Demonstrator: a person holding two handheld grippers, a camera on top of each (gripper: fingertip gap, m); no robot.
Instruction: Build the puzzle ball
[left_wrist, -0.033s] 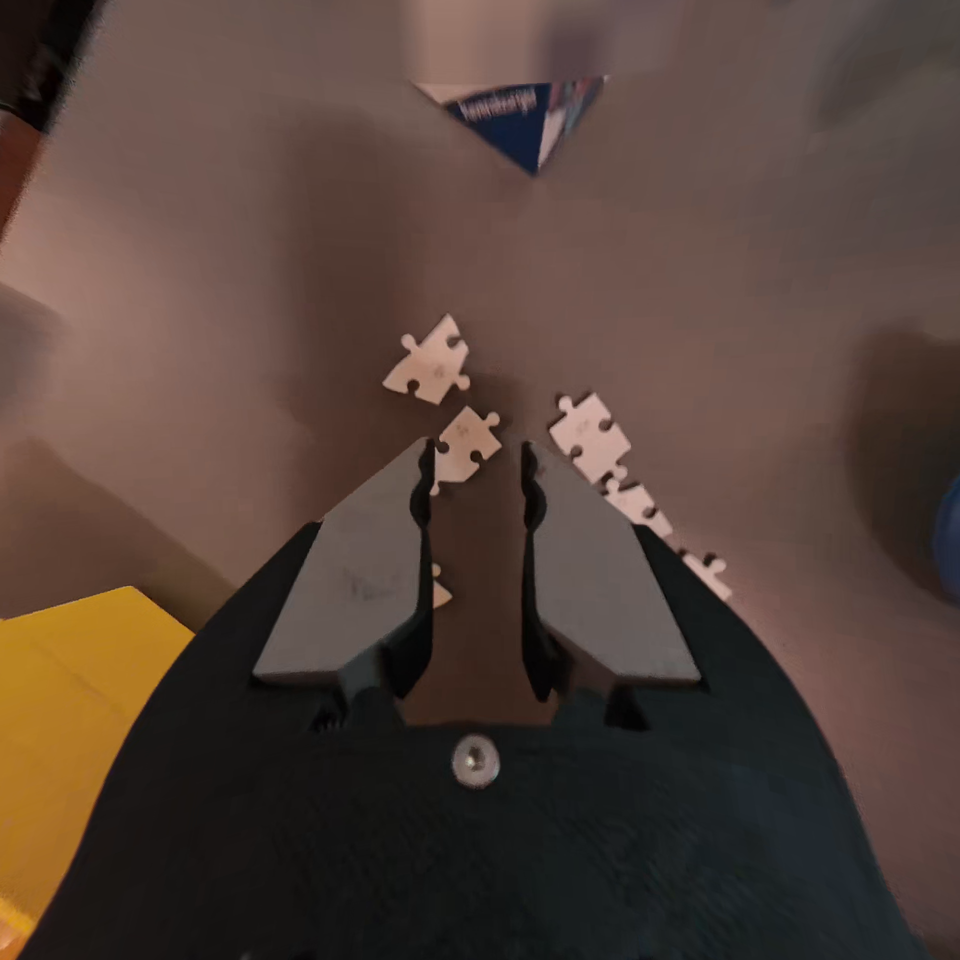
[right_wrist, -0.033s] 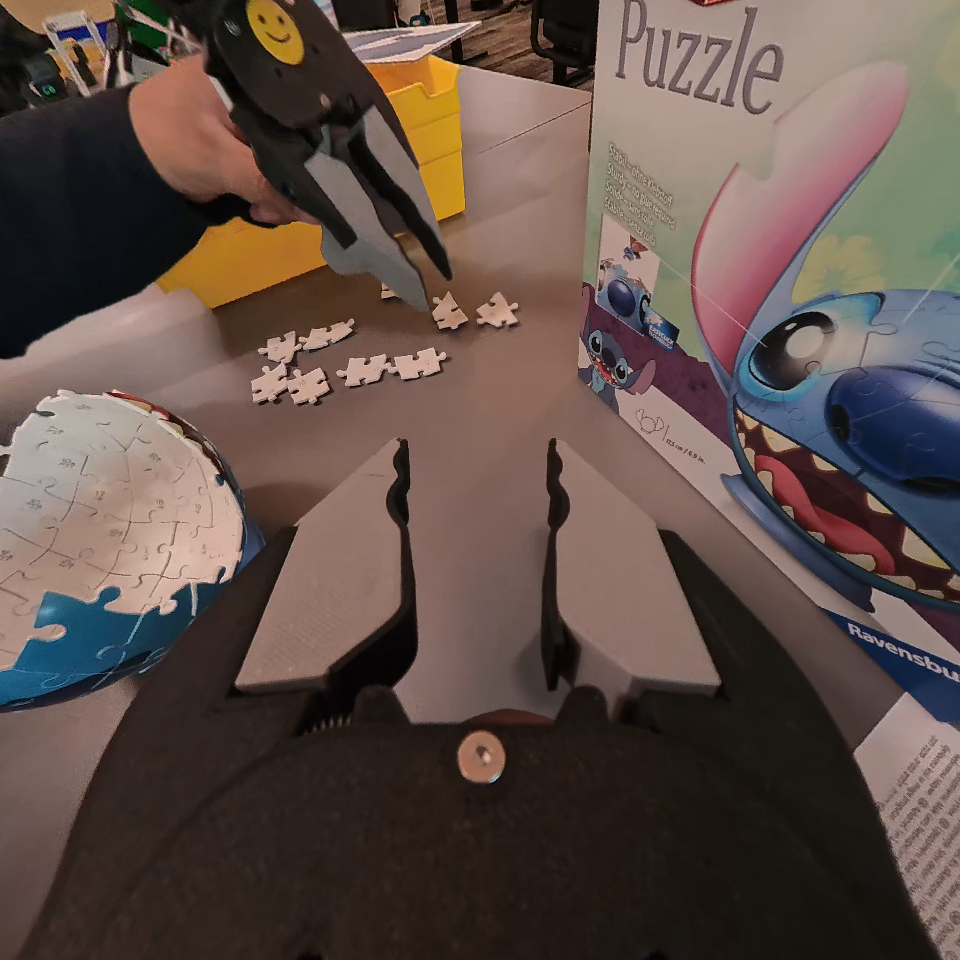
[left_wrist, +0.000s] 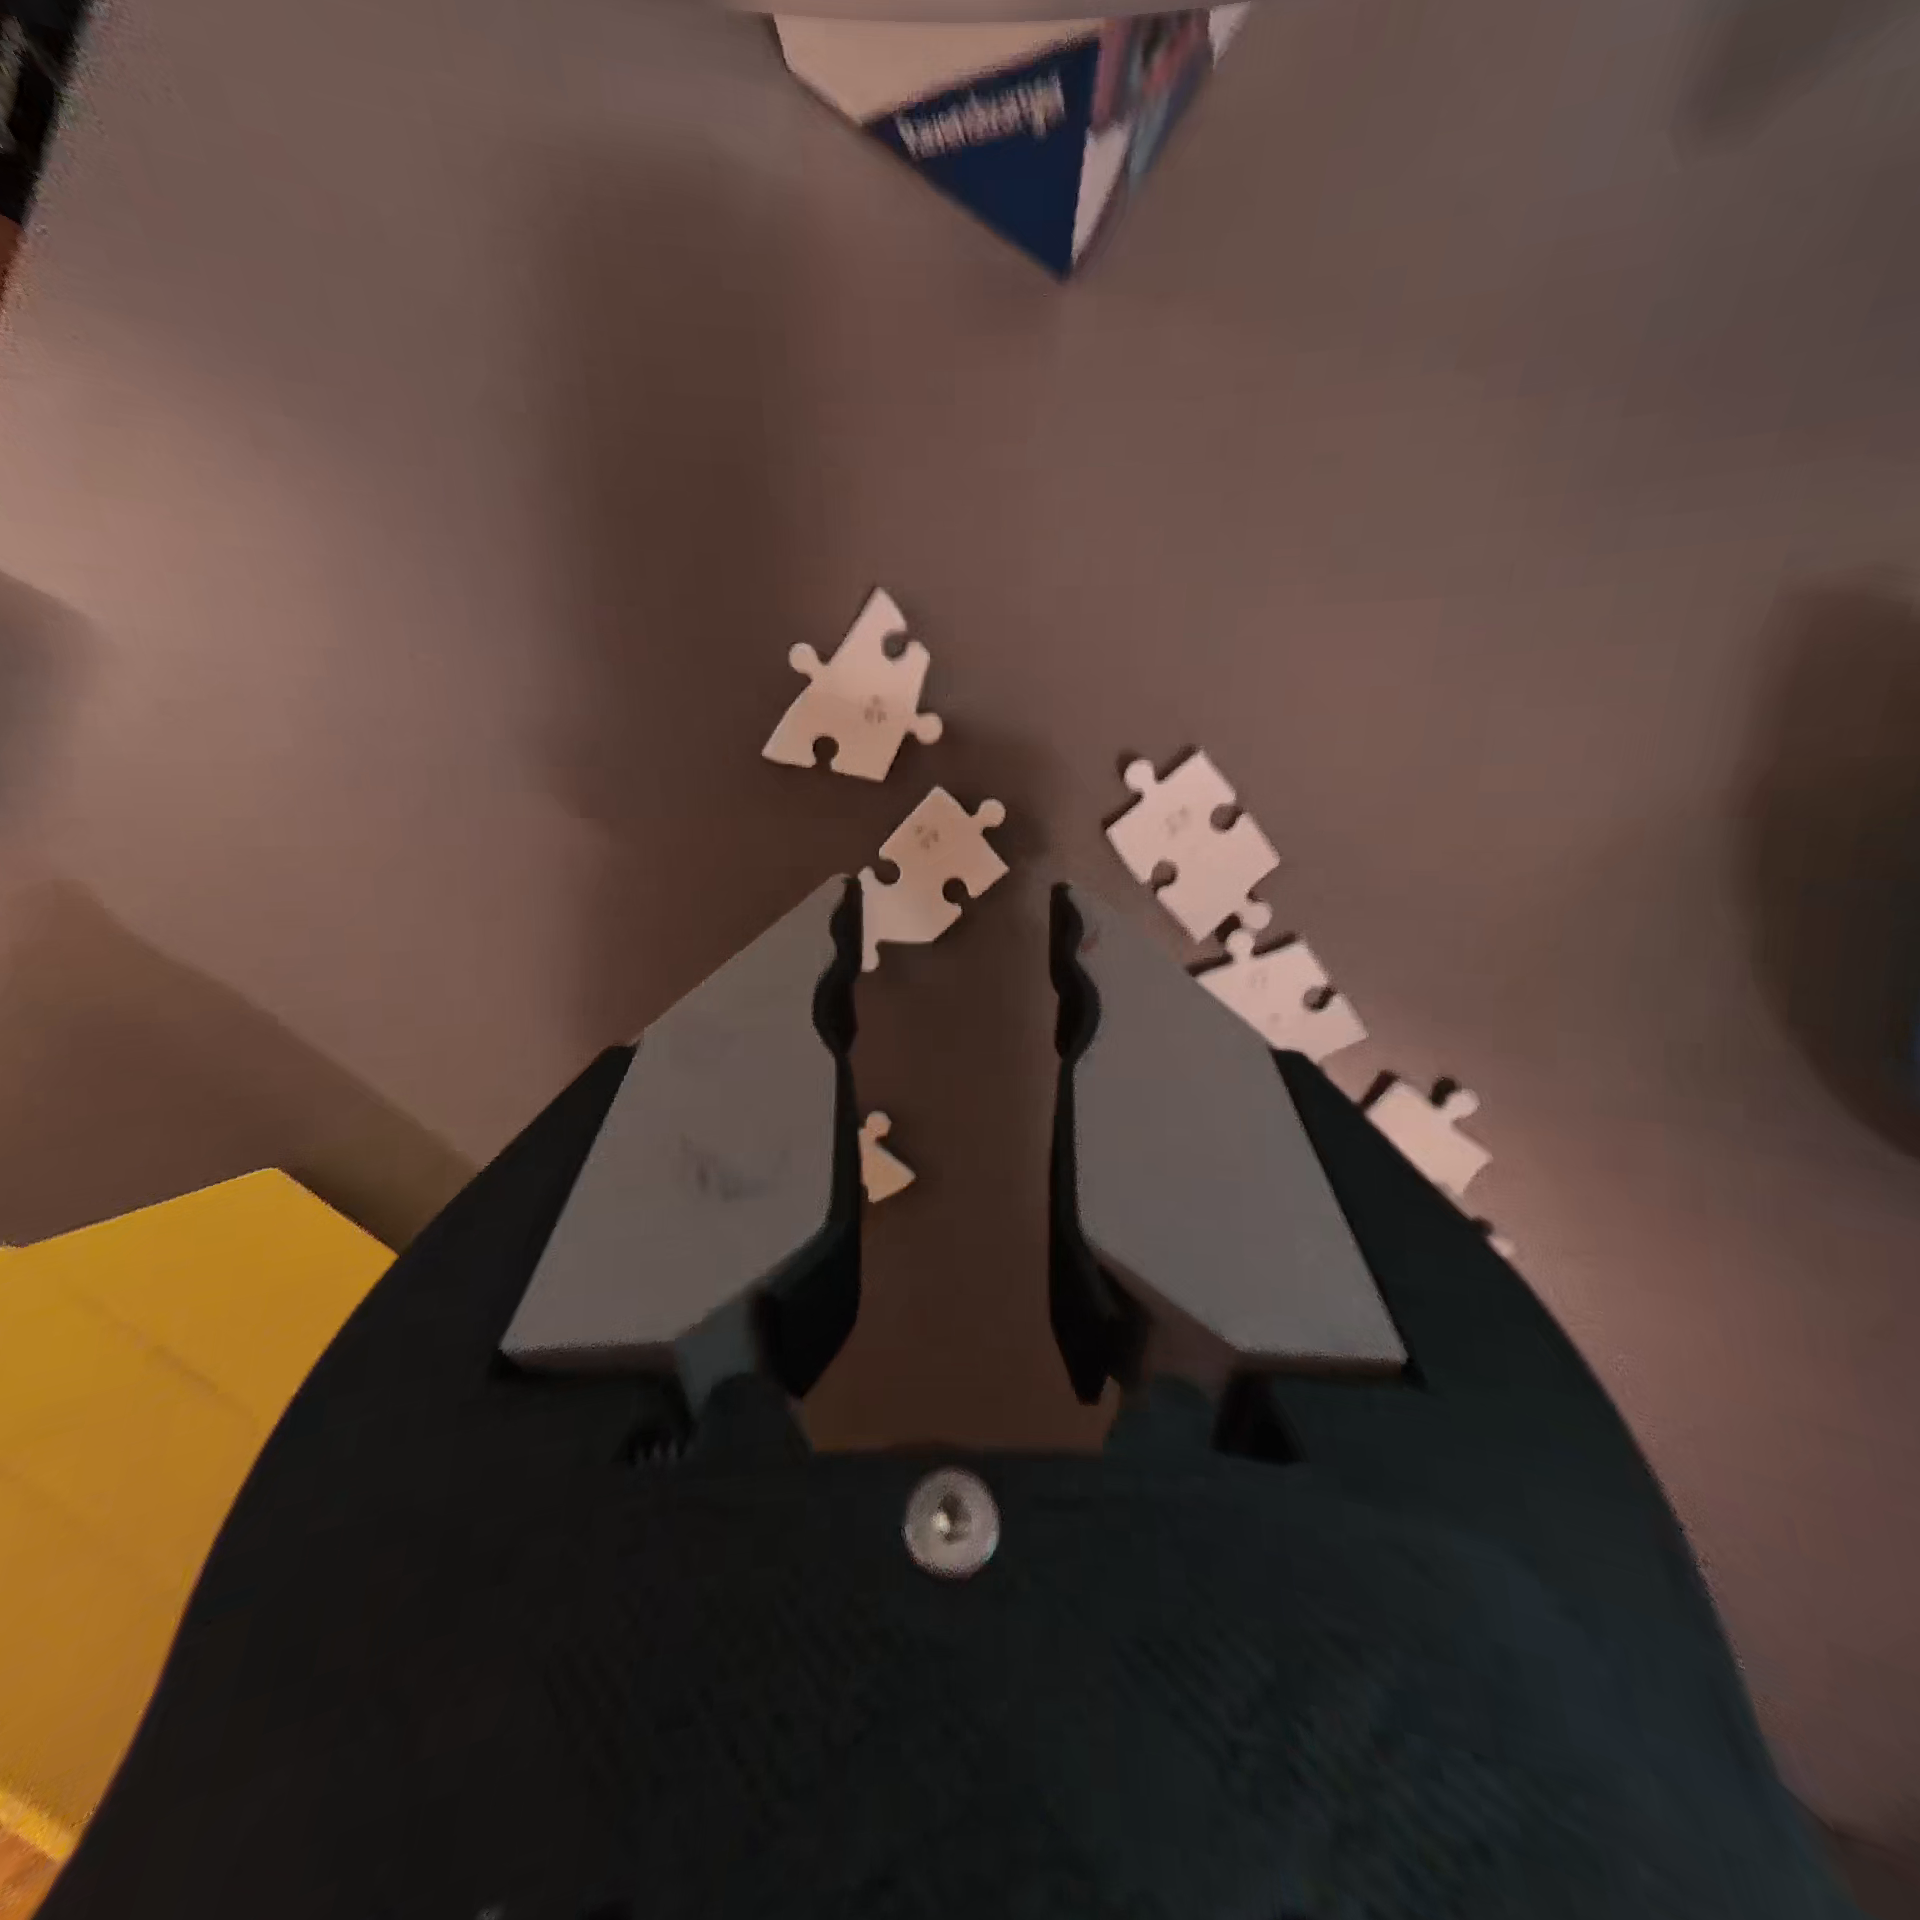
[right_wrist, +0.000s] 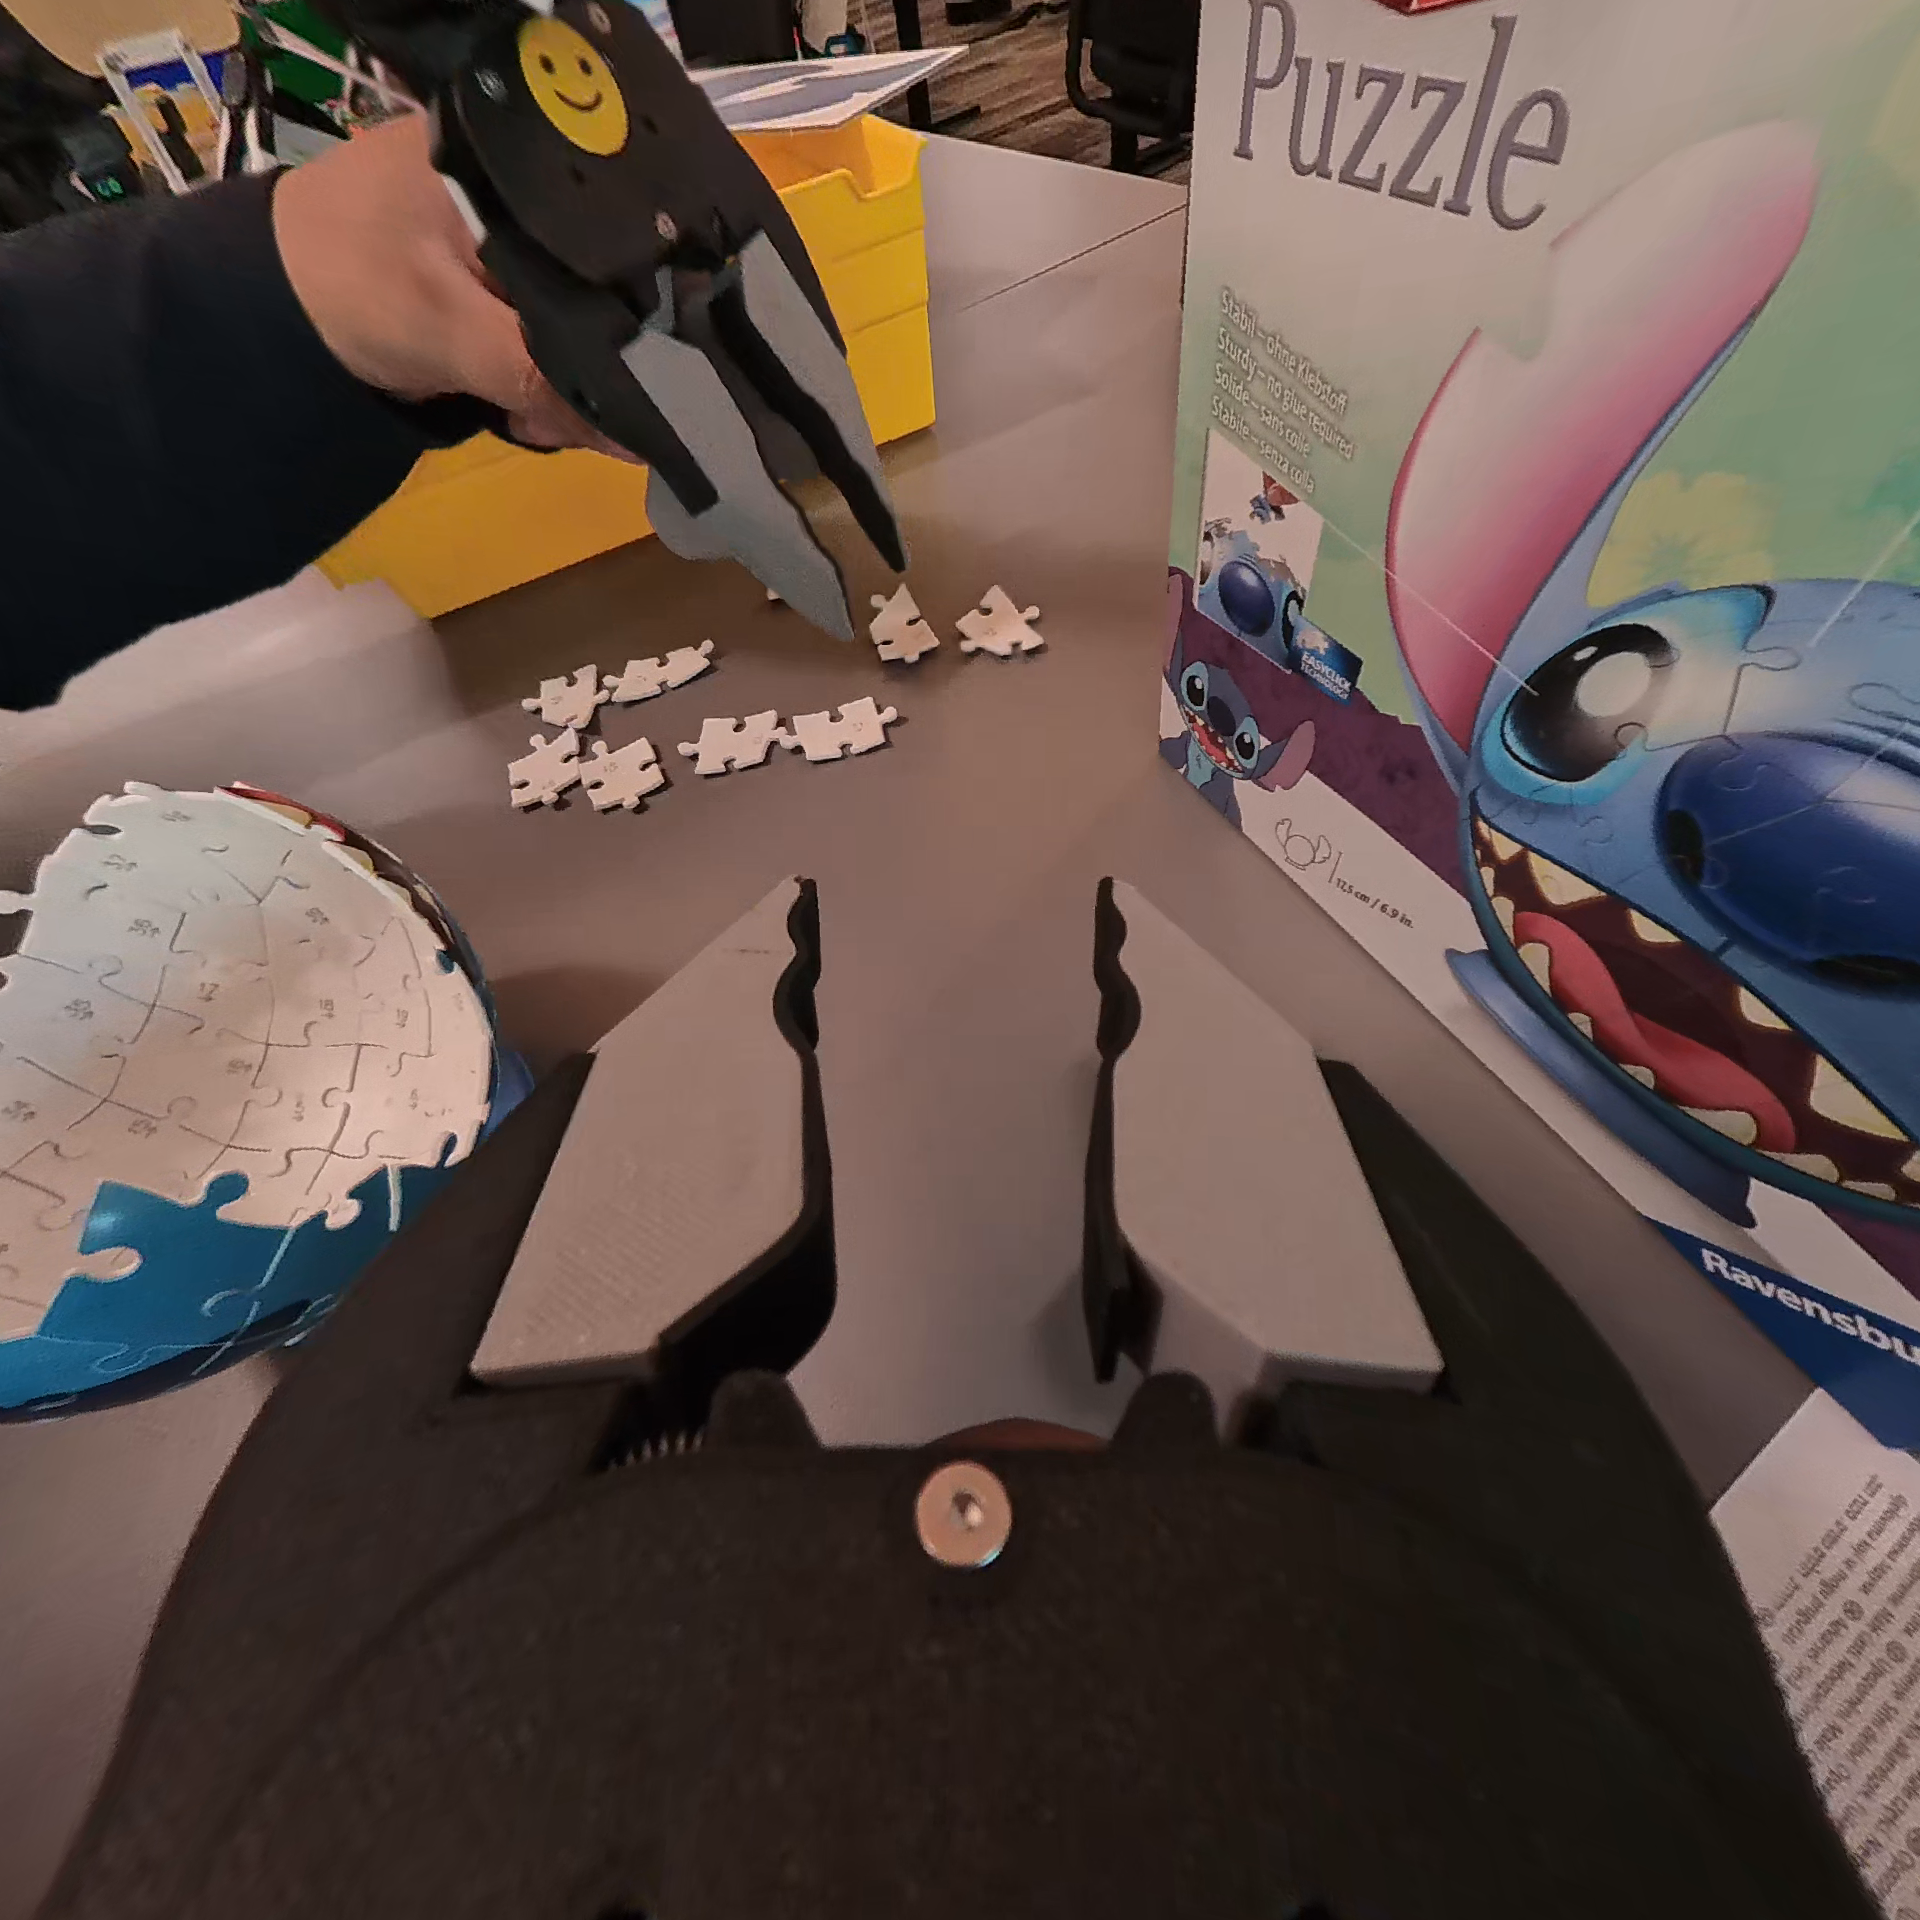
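Table (right_wrist: 966, 790): grey-brown, bears everything here.
Box (right_wrist: 1558, 644): upright on the table's right side, its printed front facing the pieces; it walls off that side. In the left wrist view only a blurred corner (left_wrist: 1039, 156) shows, far ahead.
Bin (right_wrist: 862, 312): yellow, behind the left gripper, at the table's far left; its corner (left_wrist: 156, 1403) sits low left in the left wrist view.
Ball (right_wrist: 229, 1091): part-built, on the table just left of the right gripper, its open white inside turned up and toward the camera, blue outer shell underneath. Being round, it has no clear long axis.
Right gripper (right_wrist: 956, 904): low over bare table, jaws wide, nothing between them.
Left gripper (left_wrist: 951, 894): held in a hand (right_wrist: 416, 291), tilted down at the pieces; jaws apart by a narrow gap, holding nothing, tips possibly just off the table.
Loose pieces (right_wrist: 727, 717): white side up, scattered flat between bin and box.
Nearest piece (left_wrist: 935, 873): just beside the left fingertip, apparently touching it.
Far piece (left_wrist: 857, 696): just beyond the nearest piece, apart from it.
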